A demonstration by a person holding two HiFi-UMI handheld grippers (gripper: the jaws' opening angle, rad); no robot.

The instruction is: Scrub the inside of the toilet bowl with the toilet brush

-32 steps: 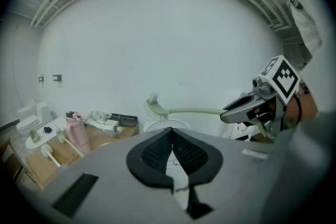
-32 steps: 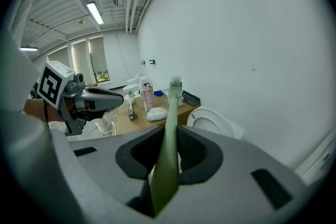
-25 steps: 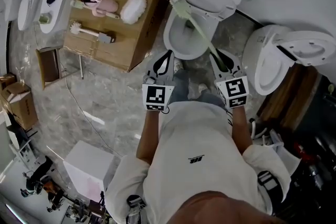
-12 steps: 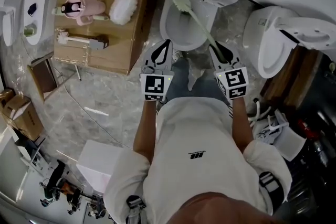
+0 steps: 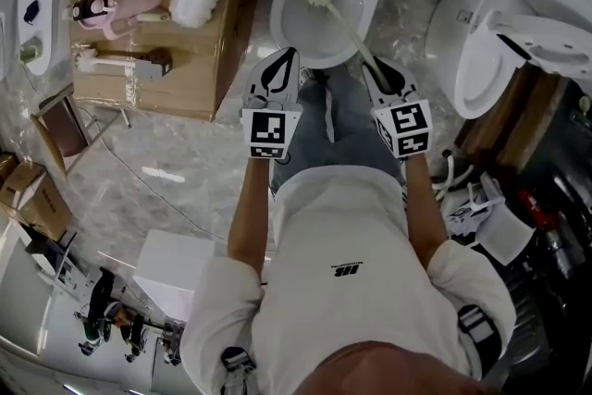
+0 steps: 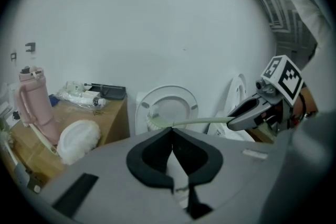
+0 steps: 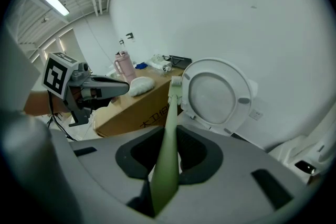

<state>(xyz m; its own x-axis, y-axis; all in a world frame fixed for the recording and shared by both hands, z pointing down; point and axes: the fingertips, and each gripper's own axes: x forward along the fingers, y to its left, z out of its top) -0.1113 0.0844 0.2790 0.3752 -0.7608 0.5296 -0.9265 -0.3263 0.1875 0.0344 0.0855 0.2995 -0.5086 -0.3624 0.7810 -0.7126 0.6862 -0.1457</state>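
Both right gripper [image 5: 370, 69] jaws clamp a slim pale-green toilet brush [image 5: 340, 21]; left gripper [image 6: 172, 131] jaws meet, empty.

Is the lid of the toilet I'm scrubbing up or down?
Up. The lid stands raised behind the bowl, leaving the bowl open from above.

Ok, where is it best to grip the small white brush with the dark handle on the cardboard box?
Probably the dark handle, from above, with the jaws across it: the small white brush lies flat on the cardboard box, and that end is the nearer one to the left gripper.
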